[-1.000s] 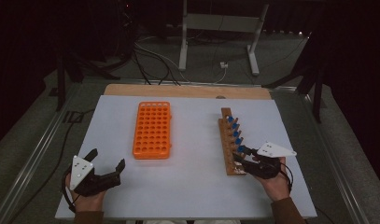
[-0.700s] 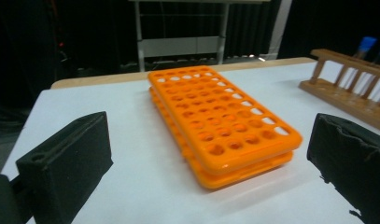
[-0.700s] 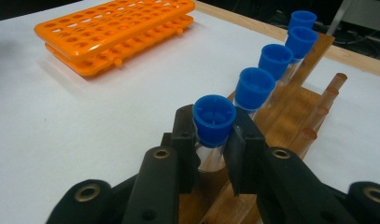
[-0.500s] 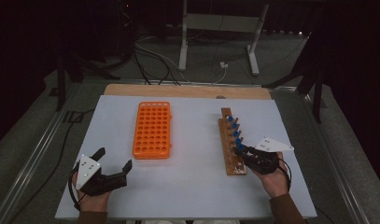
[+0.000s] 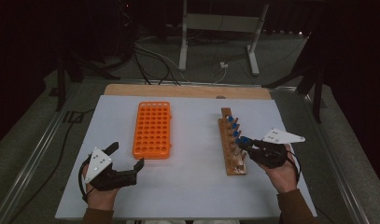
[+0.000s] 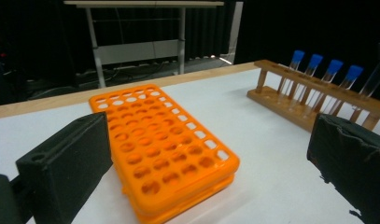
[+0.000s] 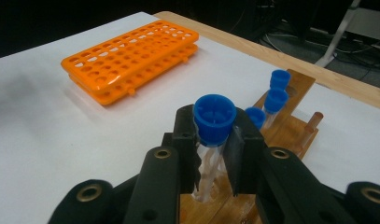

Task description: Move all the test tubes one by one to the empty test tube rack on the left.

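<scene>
From the high view, a person's right gripper (image 5: pixel 243 145) clasps a blue-capped tube (image 5: pixel 244 140) at the wooden rack (image 5: pixel 233 149), which runs front to back on the right half of the white surface (image 5: pixel 192 186), its near end toward the front edge. The left gripper (image 5: pixel 127 156) hovers near the front left corner, jaws spread with nothing between them, just in front of the orange rack (image 5: pixel 152 129) left of centre.

In the left gripper view, the two black jaws stand wide apart, the orange rack (image 6: pixel 162 149) lying between them and the wooden rack (image 6: pixel 313 100) with its blue-capped tubes toward the far right.

In the right gripper view, the jaws are clenched on the tube (image 7: pixel 214 120) just under its cap, its lower end in the wooden rack (image 7: pixel 290 135); their closing is just over.
</scene>
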A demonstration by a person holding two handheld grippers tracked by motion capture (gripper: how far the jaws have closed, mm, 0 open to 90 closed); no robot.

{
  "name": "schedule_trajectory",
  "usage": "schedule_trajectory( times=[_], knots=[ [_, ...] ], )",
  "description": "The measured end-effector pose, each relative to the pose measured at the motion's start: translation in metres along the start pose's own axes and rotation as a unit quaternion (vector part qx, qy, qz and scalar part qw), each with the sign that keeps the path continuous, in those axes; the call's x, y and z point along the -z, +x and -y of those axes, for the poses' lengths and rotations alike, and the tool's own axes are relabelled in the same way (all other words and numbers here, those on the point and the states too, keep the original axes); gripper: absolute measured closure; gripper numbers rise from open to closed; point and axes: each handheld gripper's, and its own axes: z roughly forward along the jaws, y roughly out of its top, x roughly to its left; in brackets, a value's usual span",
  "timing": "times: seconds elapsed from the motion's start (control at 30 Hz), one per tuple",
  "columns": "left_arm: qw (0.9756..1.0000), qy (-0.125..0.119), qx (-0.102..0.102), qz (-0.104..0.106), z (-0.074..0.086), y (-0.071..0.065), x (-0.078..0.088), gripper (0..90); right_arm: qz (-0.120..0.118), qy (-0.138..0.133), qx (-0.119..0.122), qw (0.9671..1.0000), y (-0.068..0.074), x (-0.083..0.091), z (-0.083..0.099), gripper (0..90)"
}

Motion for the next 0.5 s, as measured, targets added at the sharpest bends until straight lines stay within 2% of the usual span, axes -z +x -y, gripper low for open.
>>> schedule_trajectory(
  times=[0.2,0.5],
  knots=[
    [0.9998,0.005,-0.007,0.02,-0.013,-0.008,-0.01,0.8,-0.006,0.0,0.005,1.0,0.001,0.003,-0.013,76.3],
    [0.9982,0.011,-0.021,0.055,-0.03,-0.025,-0.036,0.8,-0.017,-0.003,0.001,0.9998,0.004,0.0,-0.023,76.3]
  ],
)
